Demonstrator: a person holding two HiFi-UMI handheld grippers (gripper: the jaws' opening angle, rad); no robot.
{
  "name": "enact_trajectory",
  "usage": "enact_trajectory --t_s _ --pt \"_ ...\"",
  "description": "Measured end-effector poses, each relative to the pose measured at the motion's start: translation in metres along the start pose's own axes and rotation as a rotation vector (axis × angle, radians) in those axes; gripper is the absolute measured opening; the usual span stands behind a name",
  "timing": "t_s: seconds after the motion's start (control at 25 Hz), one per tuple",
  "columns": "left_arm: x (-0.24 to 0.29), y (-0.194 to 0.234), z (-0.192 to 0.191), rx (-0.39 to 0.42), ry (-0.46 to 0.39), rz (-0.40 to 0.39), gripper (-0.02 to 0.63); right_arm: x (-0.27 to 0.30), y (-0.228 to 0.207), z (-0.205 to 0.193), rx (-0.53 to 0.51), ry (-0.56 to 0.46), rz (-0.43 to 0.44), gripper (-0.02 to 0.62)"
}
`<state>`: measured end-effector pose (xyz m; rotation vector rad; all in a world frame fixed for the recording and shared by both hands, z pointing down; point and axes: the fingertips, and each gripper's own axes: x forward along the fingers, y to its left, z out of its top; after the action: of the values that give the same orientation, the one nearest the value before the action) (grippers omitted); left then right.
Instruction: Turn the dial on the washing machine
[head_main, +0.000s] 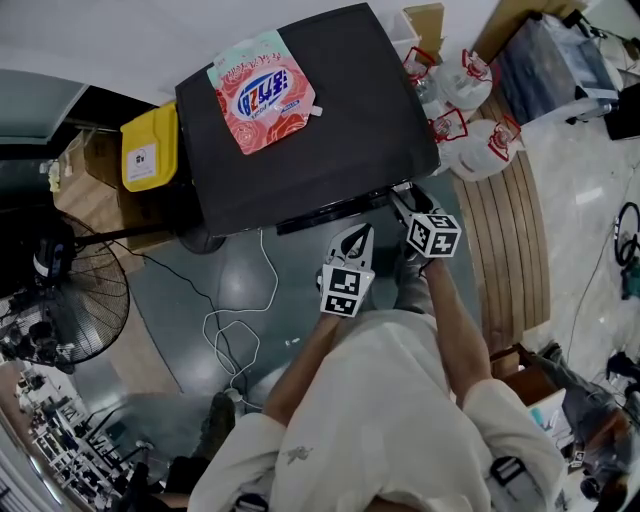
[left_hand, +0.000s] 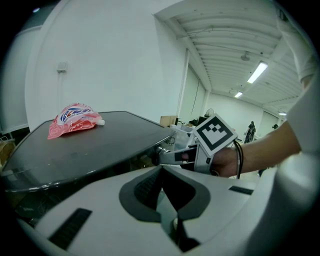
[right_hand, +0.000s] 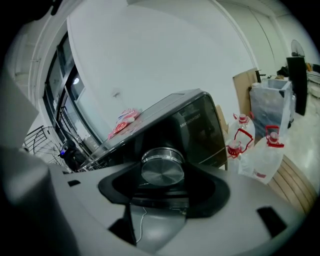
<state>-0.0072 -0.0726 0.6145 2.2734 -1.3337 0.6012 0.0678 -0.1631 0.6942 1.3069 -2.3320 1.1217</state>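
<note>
The black washing machine (head_main: 320, 120) stands in front of me with a pink detergent bag (head_main: 262, 92) on its lid. Its round silver dial (right_hand: 162, 167) sits on the front panel, and the dial (left_hand: 161, 151) also shows in the left gripper view. My right gripper (head_main: 402, 197) reaches the panel's right end, and its jaws (right_hand: 162, 175) are shut on the dial from both sides. My left gripper (head_main: 355, 238) hangs lower and to the left, off the machine. Its jaws (left_hand: 162, 172) are shut with nothing between them.
A yellow bin (head_main: 148, 150) stands left of the machine and a floor fan (head_main: 70, 300) further left. Several white jugs with red caps (head_main: 470, 110) sit to the right beside a wooden slatted platform (head_main: 510, 230). A white cable (head_main: 240, 330) runs across the floor.
</note>
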Motion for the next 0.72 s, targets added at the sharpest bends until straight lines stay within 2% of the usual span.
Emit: enact_trajectory --t_s 0.72 --pt "0.0034 -0.0025 0.0015 -0.002 0.002 0.002 0.012 -0.0012 -0.0028 0.0003 0.236 -0.036 0.089 0.276"
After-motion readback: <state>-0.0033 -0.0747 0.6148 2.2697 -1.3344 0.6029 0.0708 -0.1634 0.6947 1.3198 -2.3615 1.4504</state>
